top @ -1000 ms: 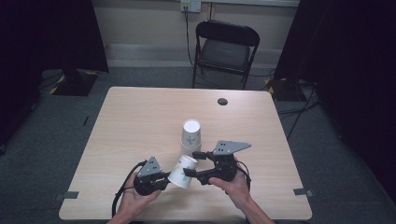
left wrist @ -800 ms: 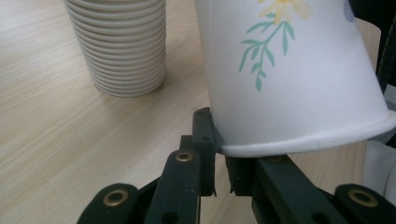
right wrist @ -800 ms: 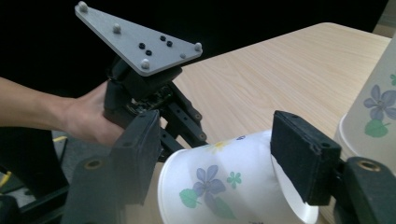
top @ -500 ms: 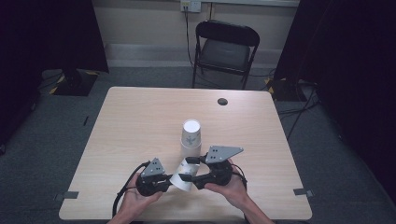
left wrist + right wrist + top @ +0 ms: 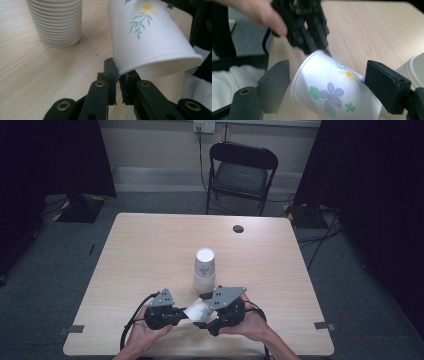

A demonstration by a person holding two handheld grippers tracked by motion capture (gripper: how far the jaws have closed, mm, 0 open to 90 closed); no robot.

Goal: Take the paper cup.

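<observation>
Clamping the rim of a flowered paper cup (image 5: 150,37), the left gripper (image 5: 117,75) is pinching the cup's lip between its two black jaws, which are pressed nearly together on the thin wall. That cup is lying tilted on its side above the near part of the wooden table (image 5: 150,250), its open mouth turned toward the left gripper and its base toward the right one. Around the cup's body the right gripper (image 5: 328,82) is standing with its jaws spread wide; they have just been opening, and the cup is lying between them with a gap showing on each side, so the pads are not pressing on it. In the high view the left gripper (image 5: 176,314) and the right gripper (image 5: 212,316) are facing each other close to the table's near edge, with the cup (image 5: 199,311) bridging the space between them and a hand behind each tool. Just beyond the grippers, a stack of paper cups (image 5: 205,269) is standing upside down on the table. Further off, a folding chair (image 5: 241,172) is standing past the far edge.
</observation>
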